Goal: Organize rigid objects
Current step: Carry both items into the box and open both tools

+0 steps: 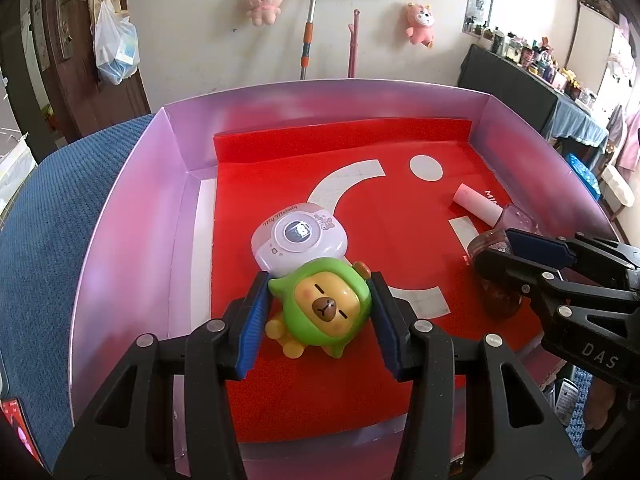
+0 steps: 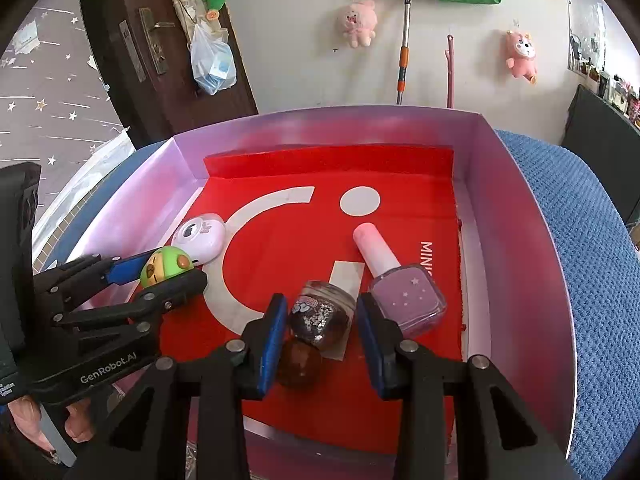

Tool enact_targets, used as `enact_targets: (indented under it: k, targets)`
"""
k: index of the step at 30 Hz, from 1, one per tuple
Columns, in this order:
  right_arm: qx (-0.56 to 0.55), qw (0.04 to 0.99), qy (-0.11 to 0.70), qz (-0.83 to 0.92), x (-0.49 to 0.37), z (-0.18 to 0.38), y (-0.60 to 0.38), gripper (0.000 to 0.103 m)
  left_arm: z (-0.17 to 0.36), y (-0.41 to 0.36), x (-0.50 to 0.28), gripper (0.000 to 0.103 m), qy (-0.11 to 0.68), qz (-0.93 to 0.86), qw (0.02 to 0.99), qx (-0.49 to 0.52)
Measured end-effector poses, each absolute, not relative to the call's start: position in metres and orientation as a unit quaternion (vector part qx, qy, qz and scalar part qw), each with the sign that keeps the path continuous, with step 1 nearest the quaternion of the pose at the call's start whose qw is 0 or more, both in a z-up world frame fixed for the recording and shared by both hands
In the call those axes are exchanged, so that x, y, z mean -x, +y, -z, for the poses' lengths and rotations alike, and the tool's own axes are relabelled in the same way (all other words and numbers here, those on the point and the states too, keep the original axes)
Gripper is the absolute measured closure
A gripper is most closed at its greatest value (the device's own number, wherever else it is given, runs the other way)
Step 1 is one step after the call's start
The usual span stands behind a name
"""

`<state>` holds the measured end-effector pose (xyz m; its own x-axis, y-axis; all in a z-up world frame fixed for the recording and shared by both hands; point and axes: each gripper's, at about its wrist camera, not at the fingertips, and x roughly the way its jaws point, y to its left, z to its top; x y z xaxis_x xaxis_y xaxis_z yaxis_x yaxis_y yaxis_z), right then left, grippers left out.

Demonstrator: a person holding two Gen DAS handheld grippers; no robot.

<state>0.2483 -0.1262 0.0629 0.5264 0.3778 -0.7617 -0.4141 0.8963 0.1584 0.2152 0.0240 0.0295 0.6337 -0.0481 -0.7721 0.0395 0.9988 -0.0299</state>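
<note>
A green-hooded capybara toy (image 1: 324, 308) lies on the red floor of the lilac-walled box (image 1: 132, 216). My left gripper (image 1: 320, 276) is shut on it, one blue pad against each side. It leans against a white round-screened gadget (image 1: 298, 240). Further right, my right gripper (image 2: 321, 300) is shut on a small glitter nail polish bottle (image 2: 320, 312) with a dark cap, low over the red floor. A lilac nail polish bottle (image 2: 404, 292) with a pink cap lies just right of it. In the right wrist view, the left gripper (image 2: 176, 268) shows holding the toy (image 2: 166, 266).
The box (image 2: 516, 216) sits on a blue knitted cover (image 2: 592, 264). Its red liner has white shapes, bare in the middle and at the back. A phone (image 1: 16, 420) lies outside the box at lower left. Behind are a wall with plush toys and a brown door.
</note>
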Motion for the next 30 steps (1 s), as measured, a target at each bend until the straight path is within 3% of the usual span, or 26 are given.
enact_targets:
  k: [10,14,24,30]
  targets:
    - [0.018,0.873,0.432,-0.228,-0.248,-0.064,-0.128,0.064,-0.031,0.023,-0.216,0.056,0.424,0.016,0.905,0.000]
    - [0.020,0.873,0.431,-0.228,-0.246,-0.065,-0.128,0.064,-0.031,0.024,-0.216,0.047,0.423,0.003,0.906,-0.004]
    - [0.014,0.880,0.414,-0.233,-0.236,-0.076,-0.136,0.064,-0.041,0.025,-0.207,0.040,0.407,-0.009,0.913,-0.012]
    - [0.009,0.884,0.402,-0.240,-0.225,-0.085,-0.138,0.052,-0.050,0.027,-0.199,0.034,0.398,-0.007,0.918,-0.009]
